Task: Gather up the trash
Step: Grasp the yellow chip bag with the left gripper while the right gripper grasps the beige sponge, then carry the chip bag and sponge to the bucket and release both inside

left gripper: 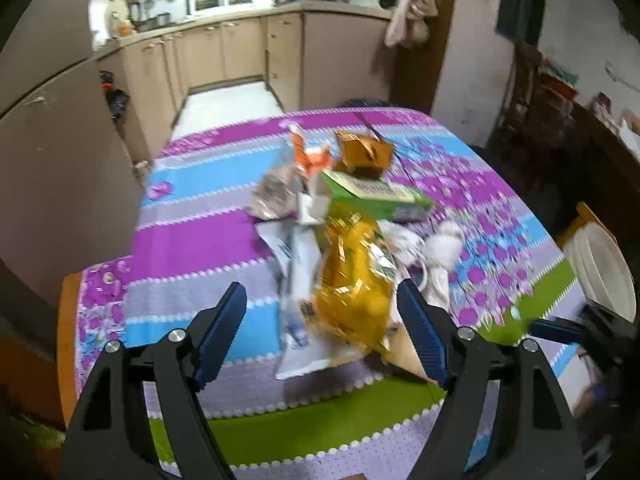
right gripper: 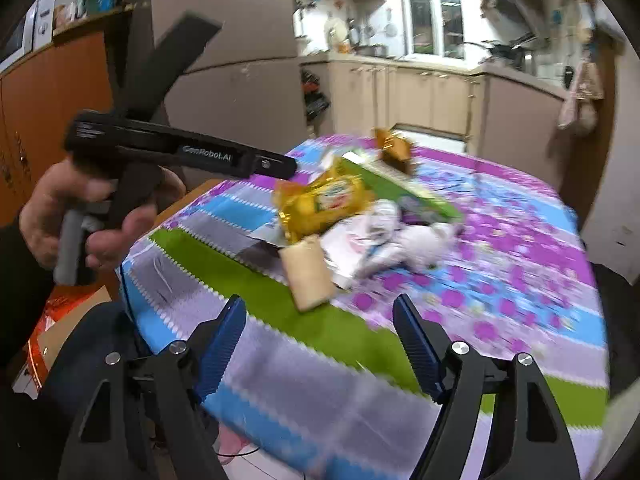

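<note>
A pile of trash lies mid-table on the striped cloth [left gripper: 192,236]: a yellow crinkly snack bag [left gripper: 356,280], a green box [left gripper: 376,194], a golden-brown box [left gripper: 362,152], an orange-white wrapper [left gripper: 310,156], white wrappers [left gripper: 298,276] and crumpled white tissue [left gripper: 442,246]. My left gripper [left gripper: 319,285] hovers open just short of the yellow bag, nothing between its pads. My right gripper [right gripper: 318,299] is open over the table's near edge, with a beige packet [right gripper: 308,276] just beyond it. The yellow bag [right gripper: 324,200] and green box [right gripper: 404,192] lie farther back. The picture is blurred.
A hand [right gripper: 80,216] holds the left gripper's black body [right gripper: 192,154] at the table's left corner. Kitchen cabinets [left gripper: 240,48] and a fridge [right gripper: 240,80] stand behind. A white round object [left gripper: 600,268] sits off the right edge. An orange box [right gripper: 60,312] is on the floor.
</note>
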`<control>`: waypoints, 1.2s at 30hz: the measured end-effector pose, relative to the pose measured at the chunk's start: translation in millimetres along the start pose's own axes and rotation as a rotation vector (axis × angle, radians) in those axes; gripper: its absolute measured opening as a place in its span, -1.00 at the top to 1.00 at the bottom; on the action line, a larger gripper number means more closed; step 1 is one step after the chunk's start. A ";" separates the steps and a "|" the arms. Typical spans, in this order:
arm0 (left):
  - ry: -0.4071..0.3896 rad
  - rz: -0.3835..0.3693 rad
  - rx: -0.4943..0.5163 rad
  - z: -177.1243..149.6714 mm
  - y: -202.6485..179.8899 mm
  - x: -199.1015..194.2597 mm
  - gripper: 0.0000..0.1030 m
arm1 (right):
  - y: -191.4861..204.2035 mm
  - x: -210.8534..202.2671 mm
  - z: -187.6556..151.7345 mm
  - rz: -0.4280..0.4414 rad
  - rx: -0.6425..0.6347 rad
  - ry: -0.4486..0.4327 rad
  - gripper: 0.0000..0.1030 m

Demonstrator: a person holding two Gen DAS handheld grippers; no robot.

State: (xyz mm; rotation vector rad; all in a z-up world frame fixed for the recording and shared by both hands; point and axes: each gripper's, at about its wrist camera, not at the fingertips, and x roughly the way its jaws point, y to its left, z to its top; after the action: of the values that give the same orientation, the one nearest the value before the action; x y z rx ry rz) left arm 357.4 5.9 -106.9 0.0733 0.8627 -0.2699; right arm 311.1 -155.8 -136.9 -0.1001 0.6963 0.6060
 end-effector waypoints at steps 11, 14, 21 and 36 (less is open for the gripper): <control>0.080 -0.009 0.031 5.3 -9.9 41.5 -0.47 | -10.8 61.2 6.5 0.033 0.014 0.046 -0.13; 0.102 0.001 0.049 9.4 -14.1 50.8 -0.34 | -9.5 65.7 8.9 0.036 0.007 0.046 0.01; 0.123 -0.018 0.026 14.3 -13.5 60.4 -0.01 | -8.9 71.8 9.6 0.017 0.005 0.073 0.25; 0.059 -0.058 -0.020 7.4 -2.9 38.8 0.32 | -11.9 26.4 -2.8 -0.033 0.098 0.002 0.36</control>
State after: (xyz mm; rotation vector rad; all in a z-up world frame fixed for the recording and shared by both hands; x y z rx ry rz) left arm 386.0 -6.1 -131.4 0.0373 0.9266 -0.3148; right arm 332.0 -153.5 -157.0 -0.0212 0.7242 0.5395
